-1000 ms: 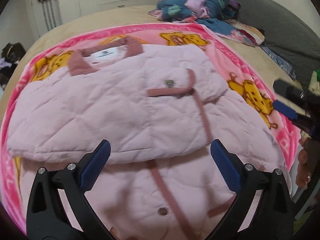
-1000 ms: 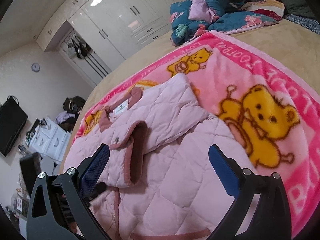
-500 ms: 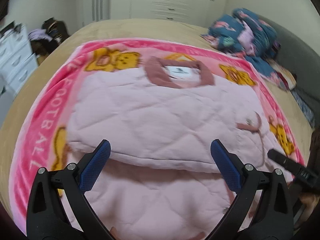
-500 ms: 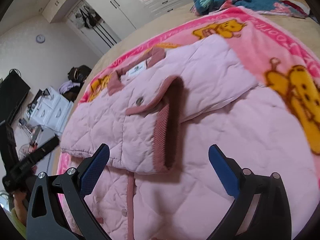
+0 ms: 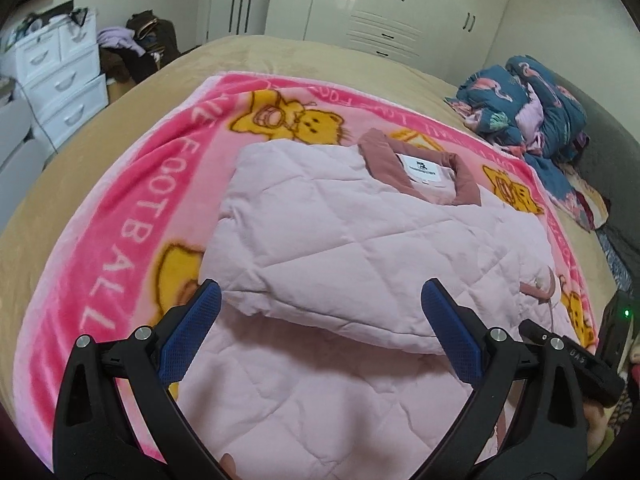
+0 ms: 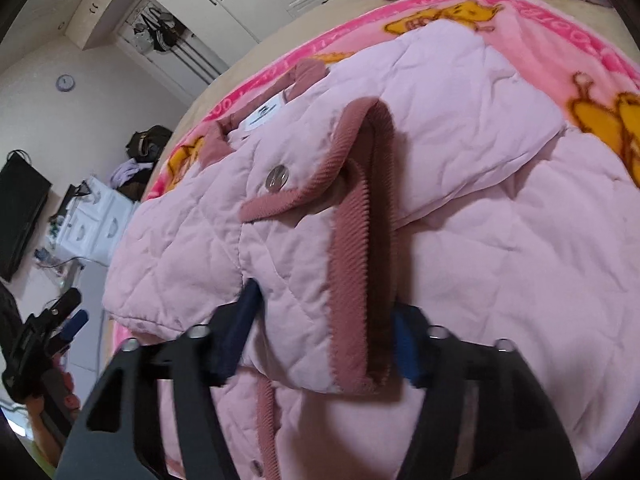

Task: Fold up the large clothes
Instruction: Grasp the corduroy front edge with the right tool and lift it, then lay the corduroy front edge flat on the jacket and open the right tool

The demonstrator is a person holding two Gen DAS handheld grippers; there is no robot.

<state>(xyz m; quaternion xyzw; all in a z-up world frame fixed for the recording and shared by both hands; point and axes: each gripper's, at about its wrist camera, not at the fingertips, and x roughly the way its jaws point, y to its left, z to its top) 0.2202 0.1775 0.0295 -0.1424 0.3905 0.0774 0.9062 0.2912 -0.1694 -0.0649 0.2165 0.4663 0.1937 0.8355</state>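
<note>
Pink quilted jacket (image 5: 360, 248) lies folded on a blanket (image 5: 132, 216) on the bed (image 5: 80, 144). Right hand-held gripper (image 6: 324, 340) has just been closing, its jaws now pinching the folded sleeve's cuff (image 6: 352, 280). Left hand-held gripper (image 5: 320, 332) hovers wide open, empty.

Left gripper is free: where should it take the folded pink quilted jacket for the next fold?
Probably the near-left corner of the pink quilted jacket's folded upper layer, approached from the front edge. That corner lifts slightly off the layer below, leaving a lip for one pad to slide under. The left gripper is open; the right gripper has just closed on the ribbed cuff.
</note>
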